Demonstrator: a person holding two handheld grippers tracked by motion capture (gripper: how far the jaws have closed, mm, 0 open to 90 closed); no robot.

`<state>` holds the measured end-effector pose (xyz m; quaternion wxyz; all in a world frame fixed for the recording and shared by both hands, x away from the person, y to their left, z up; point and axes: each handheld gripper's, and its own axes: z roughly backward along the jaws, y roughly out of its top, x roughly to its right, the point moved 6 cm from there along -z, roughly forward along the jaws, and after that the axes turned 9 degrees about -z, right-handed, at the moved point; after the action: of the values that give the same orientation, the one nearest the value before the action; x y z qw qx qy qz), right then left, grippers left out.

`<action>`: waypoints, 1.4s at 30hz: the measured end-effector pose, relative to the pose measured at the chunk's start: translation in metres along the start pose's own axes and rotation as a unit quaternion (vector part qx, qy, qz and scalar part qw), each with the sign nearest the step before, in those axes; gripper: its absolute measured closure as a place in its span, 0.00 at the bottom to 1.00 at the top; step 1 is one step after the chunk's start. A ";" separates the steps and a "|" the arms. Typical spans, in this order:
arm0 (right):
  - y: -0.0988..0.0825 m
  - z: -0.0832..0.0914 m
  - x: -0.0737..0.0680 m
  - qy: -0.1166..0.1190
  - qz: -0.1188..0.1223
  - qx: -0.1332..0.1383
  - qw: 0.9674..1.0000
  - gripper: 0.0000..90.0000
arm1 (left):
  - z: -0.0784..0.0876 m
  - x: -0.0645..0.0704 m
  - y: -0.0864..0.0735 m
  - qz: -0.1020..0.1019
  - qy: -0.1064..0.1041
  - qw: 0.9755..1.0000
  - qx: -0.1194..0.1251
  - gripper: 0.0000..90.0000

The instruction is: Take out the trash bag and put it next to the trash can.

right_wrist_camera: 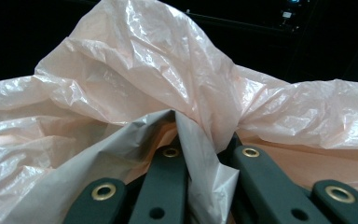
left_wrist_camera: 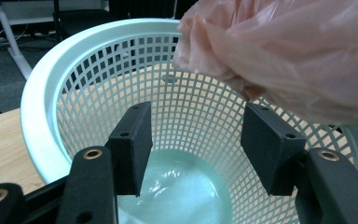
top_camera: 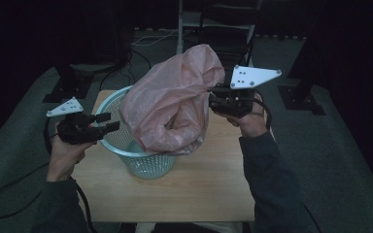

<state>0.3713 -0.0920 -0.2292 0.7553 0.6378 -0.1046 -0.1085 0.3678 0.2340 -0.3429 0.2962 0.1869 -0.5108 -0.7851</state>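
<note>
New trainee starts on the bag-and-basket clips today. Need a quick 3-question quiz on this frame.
1. True or false: the right gripper is shut on the pink plastic bag.
2. What lies between the left gripper pads: A) bag film B) nothing, the jaws stand open over the basket C) the basket rim?
3. What does the basket stand on?

Key
1. True; film is pinched between its jaws.
2. B
3. The wooden table.
</note>
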 end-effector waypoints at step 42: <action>0.005 0.086 0.014 -0.054 0.001 0.014 0.998 0.96 | 0.001 0.000 -0.002 0.004 -0.011 1.000 -0.002 0.48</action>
<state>0.3590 -0.1767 -0.2101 0.7399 0.6412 -0.1473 -0.1403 0.3665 0.2351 -0.3441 0.2941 0.1759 -0.5133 -0.7868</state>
